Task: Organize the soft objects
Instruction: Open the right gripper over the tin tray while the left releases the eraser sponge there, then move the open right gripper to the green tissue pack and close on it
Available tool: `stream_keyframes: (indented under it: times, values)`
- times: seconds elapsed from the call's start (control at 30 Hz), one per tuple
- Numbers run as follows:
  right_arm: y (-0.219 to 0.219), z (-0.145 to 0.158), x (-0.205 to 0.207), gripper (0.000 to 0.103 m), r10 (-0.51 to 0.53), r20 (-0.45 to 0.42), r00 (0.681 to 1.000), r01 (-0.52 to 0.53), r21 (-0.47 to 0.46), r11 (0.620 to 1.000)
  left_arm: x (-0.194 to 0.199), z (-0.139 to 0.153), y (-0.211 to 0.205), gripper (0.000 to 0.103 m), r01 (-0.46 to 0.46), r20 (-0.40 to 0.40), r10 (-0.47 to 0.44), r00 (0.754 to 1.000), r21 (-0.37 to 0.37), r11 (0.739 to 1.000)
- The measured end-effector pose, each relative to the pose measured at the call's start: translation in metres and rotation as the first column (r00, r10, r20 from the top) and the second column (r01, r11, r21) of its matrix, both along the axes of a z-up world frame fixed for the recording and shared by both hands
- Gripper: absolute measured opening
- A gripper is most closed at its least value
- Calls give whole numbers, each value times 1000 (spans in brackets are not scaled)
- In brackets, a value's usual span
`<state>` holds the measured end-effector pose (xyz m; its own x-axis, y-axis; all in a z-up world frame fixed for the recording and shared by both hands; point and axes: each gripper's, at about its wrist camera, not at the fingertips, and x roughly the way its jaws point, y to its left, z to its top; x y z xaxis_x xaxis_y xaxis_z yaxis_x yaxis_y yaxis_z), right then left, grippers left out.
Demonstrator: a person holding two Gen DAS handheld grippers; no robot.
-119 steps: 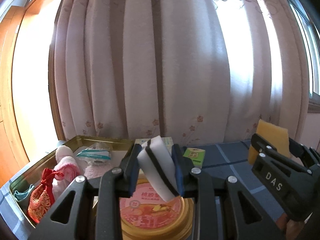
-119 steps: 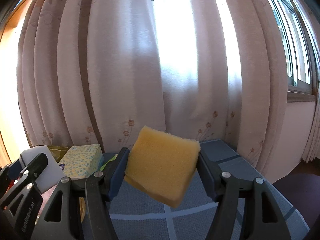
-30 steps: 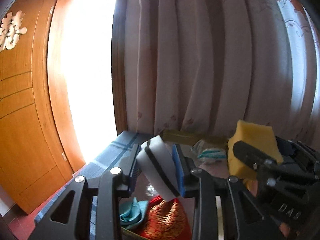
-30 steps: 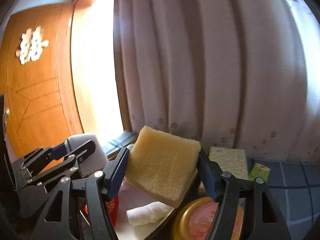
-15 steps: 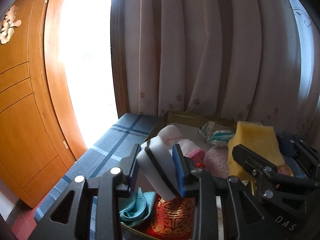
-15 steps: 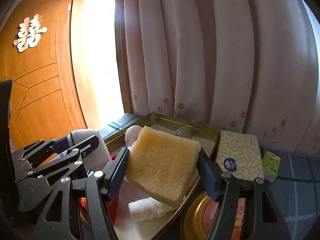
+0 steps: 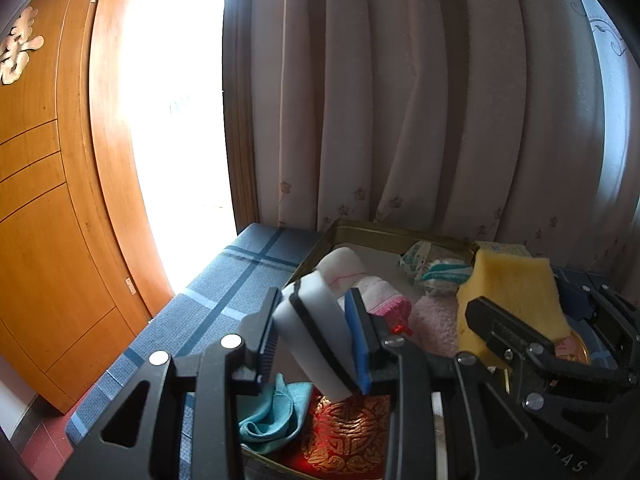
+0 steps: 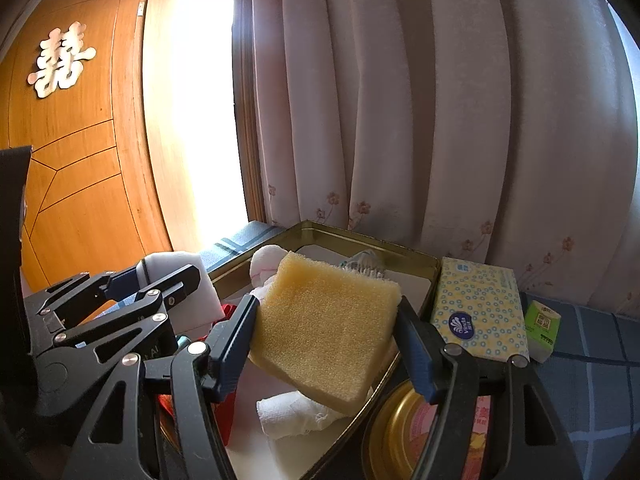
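Gold-coloured and shallow, the rectangular metal tin sat on the blue checked bench, and both claws hung over it. The left claw was closed on a white foam block with a dark stripe, held tilted above the tin's near corner, over a red embroidered pouch and a crumpled teal cloth. The right claw gripped a yellow porous sponge by its two sides, above the tin's middle. Inside the tin also lay a rolled white towel with pink edging and a fluffy pink cloth. Just outside the tin's right wall stood a yellow-dotted tissue pack, a round gold-rimmed can and a small green box.
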<state>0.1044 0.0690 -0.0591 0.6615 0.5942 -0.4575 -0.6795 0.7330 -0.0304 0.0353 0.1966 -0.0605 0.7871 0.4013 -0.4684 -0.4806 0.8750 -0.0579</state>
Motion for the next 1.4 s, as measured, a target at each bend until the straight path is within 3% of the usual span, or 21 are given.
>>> stream_keyframes:
  times: [0.37,0.57,0.63,0.73,1.07,1.27,1.4]
  values:
    - [-1,-1,2,71,11,-15,1000,-10,5,1000,-3,0,3,38,-8,5,8,1000,-13,1000]
    - [-10,1,4,88,0,8,1000,0,20,1000,-10,6,5,76,-40,23,41,999,-9,999]
    - [-16,4,4,88,-3,12,1000,3,32,999,-11,8,3,89,-53,26,53,998,0,999]
    - [-23,9,4,89,0,8,1000,0,53,999,-13,11,-1,100,-52,40,52,998,8,999]
    - [-68,24,10,90,-44,25,999,40,133,990,-18,23,-15,102,-64,70,63,996,22,998]
    - [-103,20,27,90,-125,12,992,123,123,985,-9,27,-52,102,31,83,-35,996,45,998]
    - [-137,15,47,90,-229,-35,973,231,149,961,10,21,-87,102,102,37,-107,994,117,988]
